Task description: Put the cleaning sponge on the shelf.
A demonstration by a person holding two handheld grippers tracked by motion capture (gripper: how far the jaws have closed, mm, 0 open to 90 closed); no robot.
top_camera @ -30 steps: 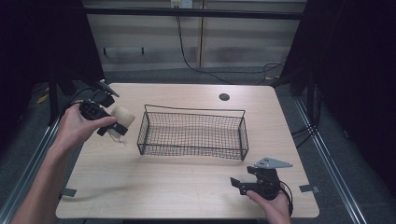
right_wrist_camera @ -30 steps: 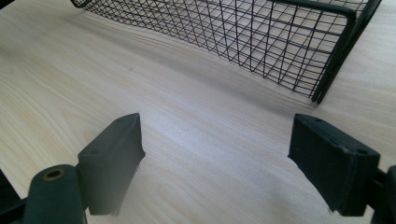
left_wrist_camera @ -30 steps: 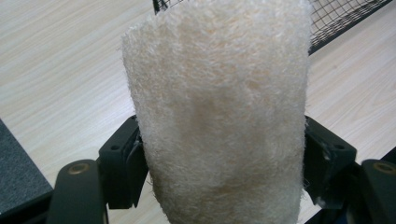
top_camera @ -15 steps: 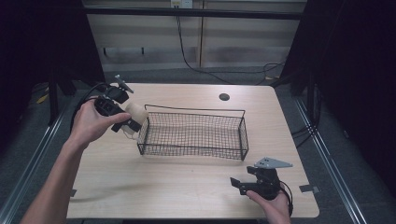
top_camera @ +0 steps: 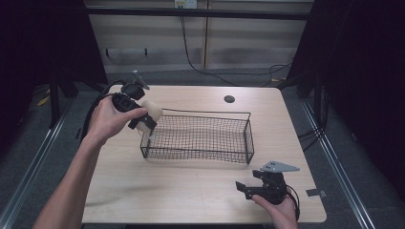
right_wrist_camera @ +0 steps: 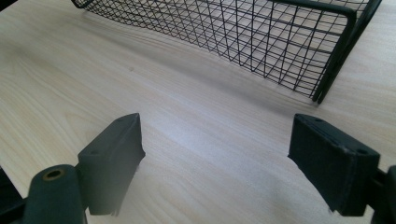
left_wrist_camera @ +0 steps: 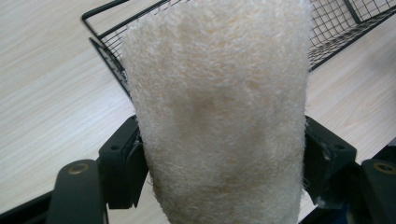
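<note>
The cream fuzzy cloth (left_wrist_camera: 219, 116) sits clamped between the left gripper's (top_camera: 143, 120) jaws, held above the left end of the wire basket (top_camera: 200, 138). The right gripper (top_camera: 246, 187) rests near the table's (top_camera: 191, 191) front edge, jaws apart and empty.

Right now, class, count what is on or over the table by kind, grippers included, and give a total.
Grippers: 2 (left gripper, right gripper)
Wire basket: 1
Fluffy cream item: 1
Total: 4
</note>
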